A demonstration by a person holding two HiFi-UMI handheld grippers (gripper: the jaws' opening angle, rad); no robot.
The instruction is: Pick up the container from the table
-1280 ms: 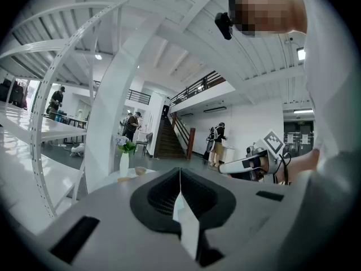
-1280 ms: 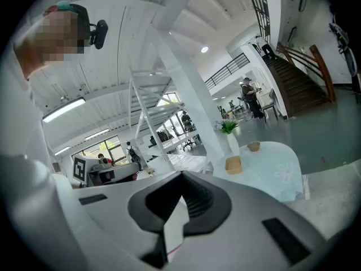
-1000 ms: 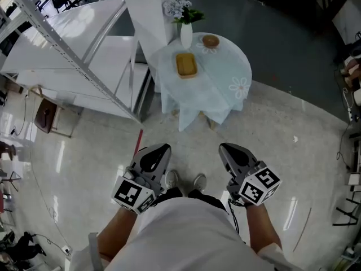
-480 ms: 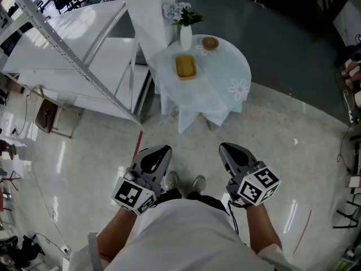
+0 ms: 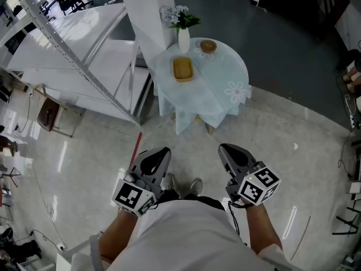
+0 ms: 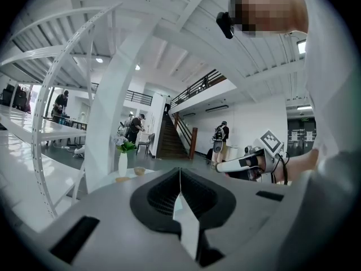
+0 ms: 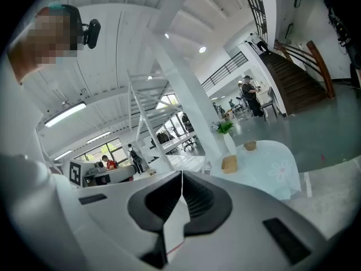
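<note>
The left gripper (image 5: 158,153) and right gripper (image 5: 228,151) are carried closed and empty, well apart from the table (image 5: 225,66), since the yellow container (image 5: 183,69) resting on it is judged beyond reach.

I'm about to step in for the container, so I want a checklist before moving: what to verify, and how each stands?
1. Container on the table, in view: ok.
2. Container within reach: not ok, a stretch of floor lies between.
3. Left gripper empty: ok, jaws together.
4. Right gripper open for grasping: not ok, jaws together.
5. Vase apart from container: ok.
6. Container's contents: cannot tell.
</note>
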